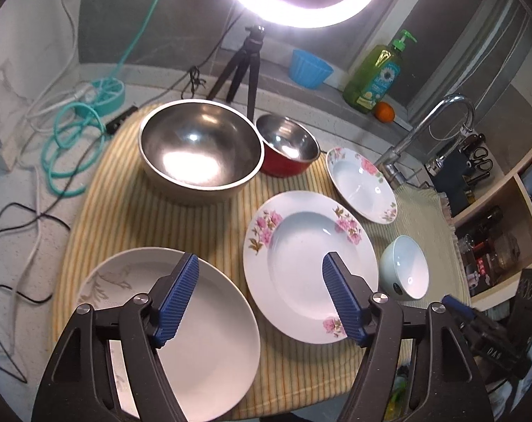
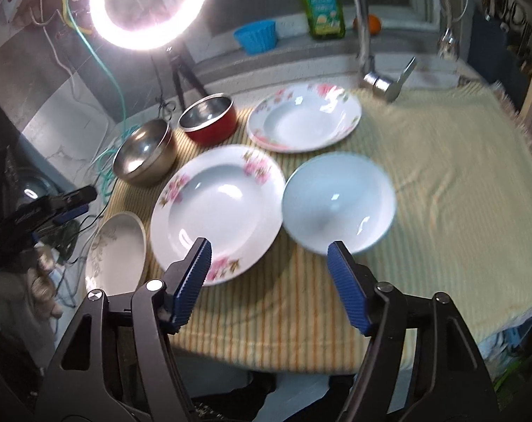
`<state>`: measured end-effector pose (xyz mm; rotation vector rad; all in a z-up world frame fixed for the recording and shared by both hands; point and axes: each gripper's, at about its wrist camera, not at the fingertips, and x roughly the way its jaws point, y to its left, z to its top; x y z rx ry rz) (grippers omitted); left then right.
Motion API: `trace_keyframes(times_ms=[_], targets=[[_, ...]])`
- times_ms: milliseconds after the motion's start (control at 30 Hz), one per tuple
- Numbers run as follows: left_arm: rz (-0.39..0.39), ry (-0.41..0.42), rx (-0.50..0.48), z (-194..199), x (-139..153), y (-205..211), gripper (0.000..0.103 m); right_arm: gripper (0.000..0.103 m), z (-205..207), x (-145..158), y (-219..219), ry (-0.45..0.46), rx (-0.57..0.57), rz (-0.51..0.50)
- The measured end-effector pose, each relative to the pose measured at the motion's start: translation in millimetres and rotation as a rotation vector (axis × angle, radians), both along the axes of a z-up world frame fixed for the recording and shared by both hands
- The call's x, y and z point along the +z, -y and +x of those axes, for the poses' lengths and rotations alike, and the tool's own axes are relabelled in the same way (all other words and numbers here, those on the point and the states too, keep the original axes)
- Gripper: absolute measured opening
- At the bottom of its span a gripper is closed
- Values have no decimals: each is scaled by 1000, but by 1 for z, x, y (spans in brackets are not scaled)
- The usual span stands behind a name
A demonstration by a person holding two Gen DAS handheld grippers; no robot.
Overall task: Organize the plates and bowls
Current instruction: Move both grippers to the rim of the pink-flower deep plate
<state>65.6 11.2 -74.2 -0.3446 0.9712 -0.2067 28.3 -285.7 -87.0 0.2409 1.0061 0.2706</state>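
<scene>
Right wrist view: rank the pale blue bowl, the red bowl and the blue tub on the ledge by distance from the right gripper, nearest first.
From the right gripper:
1. Pale blue bowl, just ahead of the right finger, on the cloth.
2. Red bowl, farther back on the left.
3. Blue tub, up on the back ledge.

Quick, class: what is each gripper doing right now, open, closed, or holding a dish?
Left gripper: open, holding nothing, above the striped yellow cloth.
Right gripper: open, holding nothing, near the pale blue ceramic bowl.
</scene>
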Motion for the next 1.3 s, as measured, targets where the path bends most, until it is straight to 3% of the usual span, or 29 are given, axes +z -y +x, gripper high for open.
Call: trace_keyframes(times_ms=[167,400,467,800,1133,1300], targets=[[-41,-67,-48,16,-18,4,58,56,0,-26,-5,-82,31,65],[-41,-125,-105,40,-38,10,42,42,8,-54,-8,-161,9,145],[-24,-135,-112,47,-43,10,32,36,12,-60,-8,-177,1,166],[-11,-188,-136,71,-59,7,30,34,24,-77,-7,-218,-30,198],[-57,-243,-140,85,-75,6,30,33,33,-86,-5,-246,-42,223],[-77,-261,-142,90,-81,5,24,33,37,-92,-4,-264,-39,240]])
